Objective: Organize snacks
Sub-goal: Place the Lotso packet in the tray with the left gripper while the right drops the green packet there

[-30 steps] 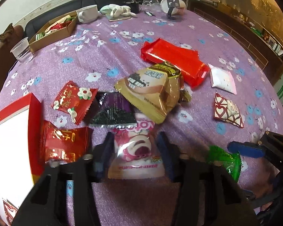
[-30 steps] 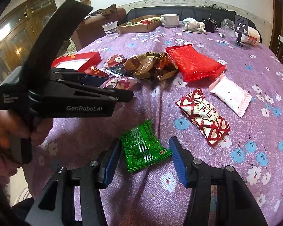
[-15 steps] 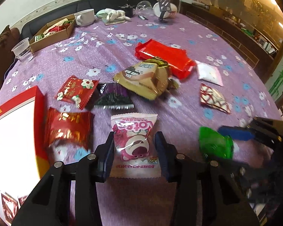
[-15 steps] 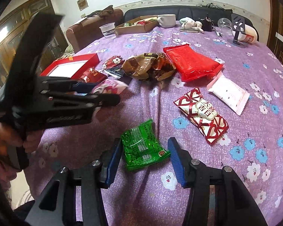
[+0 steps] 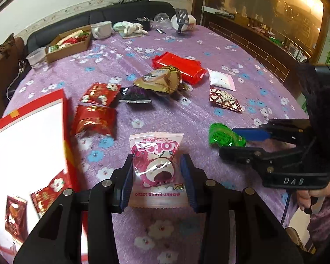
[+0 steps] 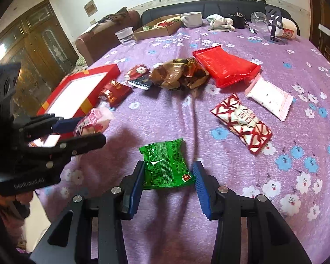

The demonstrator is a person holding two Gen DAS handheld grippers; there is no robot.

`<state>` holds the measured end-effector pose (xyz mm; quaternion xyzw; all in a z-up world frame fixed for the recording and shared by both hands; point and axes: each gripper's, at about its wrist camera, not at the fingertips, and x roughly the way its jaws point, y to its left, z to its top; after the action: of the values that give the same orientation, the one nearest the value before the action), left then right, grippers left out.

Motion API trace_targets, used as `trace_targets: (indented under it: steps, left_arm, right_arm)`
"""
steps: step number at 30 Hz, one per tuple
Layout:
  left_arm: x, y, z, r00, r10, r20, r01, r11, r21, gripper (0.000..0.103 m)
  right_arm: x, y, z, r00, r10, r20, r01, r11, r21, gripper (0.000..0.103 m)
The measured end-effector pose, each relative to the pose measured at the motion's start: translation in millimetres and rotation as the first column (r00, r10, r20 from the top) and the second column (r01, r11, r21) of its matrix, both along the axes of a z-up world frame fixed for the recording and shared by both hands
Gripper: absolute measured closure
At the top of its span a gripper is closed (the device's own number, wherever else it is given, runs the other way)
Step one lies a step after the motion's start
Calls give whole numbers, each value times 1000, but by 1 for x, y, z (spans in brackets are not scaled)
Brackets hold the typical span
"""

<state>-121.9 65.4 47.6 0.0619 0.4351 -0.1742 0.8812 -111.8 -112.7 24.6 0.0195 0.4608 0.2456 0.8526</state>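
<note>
Left gripper (image 5: 157, 173) pinches the puffy pink snack bag (image 5: 157, 167) — light, crinkly, slippery — while right gripper (image 6: 168, 181) is closing around the green packet (image 6: 166, 165) mid-body, the safest hold.

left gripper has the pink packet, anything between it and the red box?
Nothing visible blocks it. The pink packet sits in the left gripper, and the red box lies open just beside it. The red foil packet lies against the box's far corner, off the direct line.
</note>
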Motion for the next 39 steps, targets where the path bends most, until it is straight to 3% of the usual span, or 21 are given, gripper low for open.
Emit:
trace_targets:
  steps: [15,31,39]
  left_arm:
    - [-24,57,18,983,146,110,-147,989,-1,64]
    - [-39,143,11,937,329,115,-325,944,-57,63]
    - [-42,170,0,920,380,91,-376,924,-66,63]
  right_arm:
    - [-1,60,27,998,63,18,-64,993,99,58]
    - [7,154,27,987,160,6,-156,952,264,59]
    - [8,192,14,977,211,-32,-195,942,273,59]
